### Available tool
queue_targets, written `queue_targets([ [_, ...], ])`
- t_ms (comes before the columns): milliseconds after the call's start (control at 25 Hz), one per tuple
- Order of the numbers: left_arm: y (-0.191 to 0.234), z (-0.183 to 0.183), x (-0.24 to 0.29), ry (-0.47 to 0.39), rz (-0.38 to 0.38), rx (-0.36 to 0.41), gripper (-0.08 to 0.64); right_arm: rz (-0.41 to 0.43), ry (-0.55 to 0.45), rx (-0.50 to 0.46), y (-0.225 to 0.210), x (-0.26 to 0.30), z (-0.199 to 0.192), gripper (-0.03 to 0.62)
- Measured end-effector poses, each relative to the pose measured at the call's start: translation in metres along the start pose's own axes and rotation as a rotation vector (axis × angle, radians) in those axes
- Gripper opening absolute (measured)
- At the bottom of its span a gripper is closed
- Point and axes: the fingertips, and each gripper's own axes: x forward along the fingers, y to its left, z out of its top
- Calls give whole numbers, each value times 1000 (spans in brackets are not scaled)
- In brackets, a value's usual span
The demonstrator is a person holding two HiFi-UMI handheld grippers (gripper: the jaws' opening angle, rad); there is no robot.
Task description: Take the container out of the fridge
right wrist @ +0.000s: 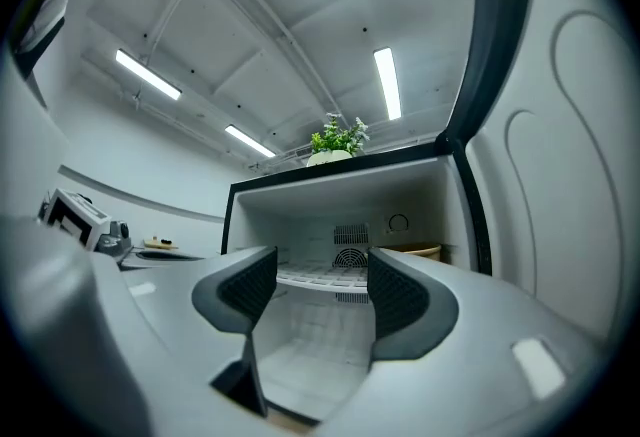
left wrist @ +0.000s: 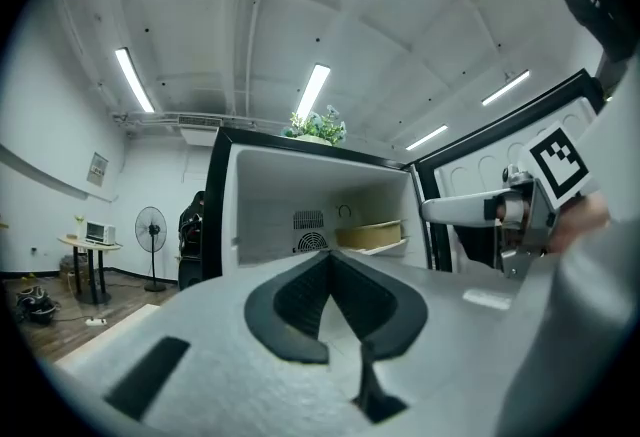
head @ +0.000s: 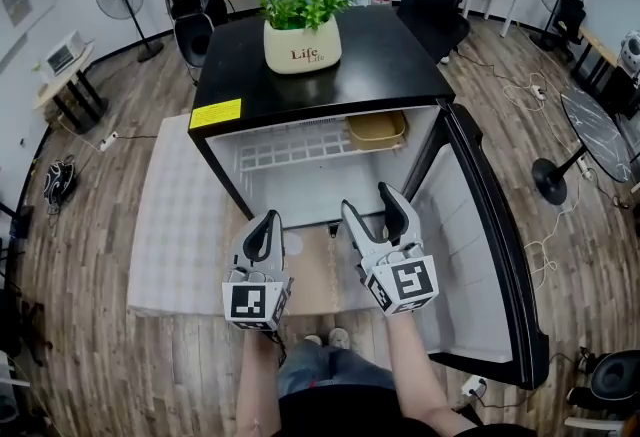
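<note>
A shallow tan container [head: 376, 130] rests on the right end of the white wire shelf inside the open black mini fridge [head: 300, 90]. Both grippers hover in front of the fridge opening, short of the shelf. My left gripper [head: 266, 220] is shut with nothing in it. To its right, my right gripper [head: 370, 200] is open and empty. In the left gripper view the closed jaws [left wrist: 330, 260] point at the cabinet, with the container [left wrist: 370, 235] beyond them to the right. In the right gripper view the container [right wrist: 415, 251] shows just right of the open jaws [right wrist: 322, 280].
The fridge door [head: 490, 255] is swung wide open on the right, close to my right arm. A potted plant [head: 301, 45] stands on the fridge top. A pale mat [head: 175, 225] lies under the fridge on the wood floor. Fans, desks and seated people stand farther back.
</note>
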Motion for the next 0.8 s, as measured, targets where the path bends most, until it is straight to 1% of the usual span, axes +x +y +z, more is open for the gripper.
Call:
queue_targets([
  [240, -3, 7, 27, -20, -60, -8, 6, -24, 104, -168, 0, 16, -3, 275],
  [400, 0, 10, 38, -24, -88, -12, 6, -44, 173, -240, -5, 26, -7, 275],
  [480, 1, 11, 42, -29, -97, -21, 6, -50, 225, -298, -8, 30, -11, 275],
  [600, 3, 11, 46, -33, -110, -29, 6, -54, 331, -431, -12, 34, -19, 275],
  [800, 1, 11, 53, -44, -130, -32, 6, -26, 487, -686, -14, 42, -29, 275],
])
